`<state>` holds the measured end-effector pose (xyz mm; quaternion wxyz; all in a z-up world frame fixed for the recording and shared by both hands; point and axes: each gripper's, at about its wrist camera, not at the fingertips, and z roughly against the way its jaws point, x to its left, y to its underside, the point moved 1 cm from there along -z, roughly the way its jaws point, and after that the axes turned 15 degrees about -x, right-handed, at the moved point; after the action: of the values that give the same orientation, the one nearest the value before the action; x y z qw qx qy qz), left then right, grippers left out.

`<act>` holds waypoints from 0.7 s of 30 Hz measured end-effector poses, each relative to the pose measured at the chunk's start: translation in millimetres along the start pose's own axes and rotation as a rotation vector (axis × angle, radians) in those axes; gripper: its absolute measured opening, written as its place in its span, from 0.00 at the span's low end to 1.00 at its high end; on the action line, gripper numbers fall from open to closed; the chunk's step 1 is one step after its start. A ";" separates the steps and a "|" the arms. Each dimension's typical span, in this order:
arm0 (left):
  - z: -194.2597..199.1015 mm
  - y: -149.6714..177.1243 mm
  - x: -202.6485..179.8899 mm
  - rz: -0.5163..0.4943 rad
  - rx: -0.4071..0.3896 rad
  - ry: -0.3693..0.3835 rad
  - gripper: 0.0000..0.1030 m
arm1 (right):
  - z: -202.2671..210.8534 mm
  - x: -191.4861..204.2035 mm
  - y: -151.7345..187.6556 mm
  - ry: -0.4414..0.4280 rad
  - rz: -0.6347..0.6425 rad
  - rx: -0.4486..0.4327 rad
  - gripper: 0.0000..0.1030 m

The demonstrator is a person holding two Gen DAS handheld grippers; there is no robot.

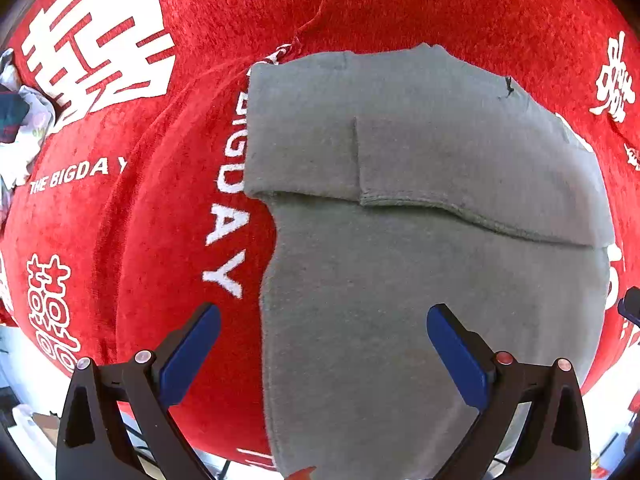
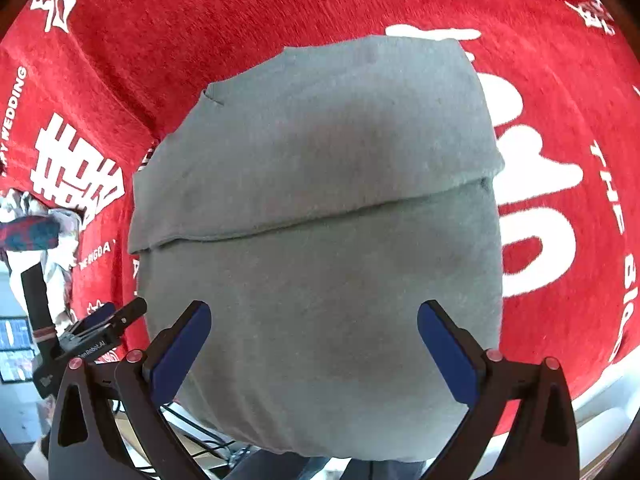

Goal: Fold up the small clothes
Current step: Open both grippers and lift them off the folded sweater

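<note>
Cloth, grey and soft-napped: the small garment (image 1: 420, 240) I am folding lies flat on a red cover (image 1: 400, 0) spread over the worktop. In the left wrist view its upper part is doubled down over the lower, the stitched hem of that flap running across the middle; a short vertical seam marks the flap, and a dark thread end shows near its upper right edge. In the right wrist view the same garment (image 2: 320, 280) fills the centre, the fold line crossing it from lower left to upper right, the near edge hanging over the front of the worktop.

The red cover bears white printing. I read "THE BIGDAY" twice in the left view, once level at the left and once running down along the garment's left edge, partly hidden by it. Large white double-happiness characters sit at upper left and lower left. In the right view "WEDDING" runs up the far left margin and "THE BIG" down the right one; the rest is cut off.

My left gripper (image 1: 323, 344) hangs above the garment's lower left edge, jaws spread wide, nothing between the blue pads. My right gripper (image 2: 314, 340) hangs over the garment's lower half, jaws equally wide and empty. A bundle of patterned clothes (image 2: 32, 232) lies at the cover's left edge.
</note>
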<state>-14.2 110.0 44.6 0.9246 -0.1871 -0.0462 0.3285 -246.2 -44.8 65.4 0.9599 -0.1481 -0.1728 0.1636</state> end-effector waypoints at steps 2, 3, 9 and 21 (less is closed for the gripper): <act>0.2 1.8 1.8 -0.013 0.001 -0.002 1.00 | 1.2 -0.6 4.4 0.000 -0.018 -0.007 1.00; 0.0 2.5 2.9 -0.017 0.002 -0.001 1.00 | 1.8 -0.8 6.9 -0.002 -0.027 -0.010 1.00; -3.7 11.4 11.7 -0.045 0.012 0.025 1.00 | -3.8 -2.9 26.1 0.010 -0.052 0.034 1.00; -5.5 38.4 7.8 -0.046 0.037 0.040 1.00 | -9.0 -19.7 55.2 0.020 -0.053 0.117 1.00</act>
<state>-29.6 140.6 24.7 0.9360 -0.1755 -0.0262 0.3040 -274.7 -4.2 33.0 0.9726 -0.0886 -0.1574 0.1464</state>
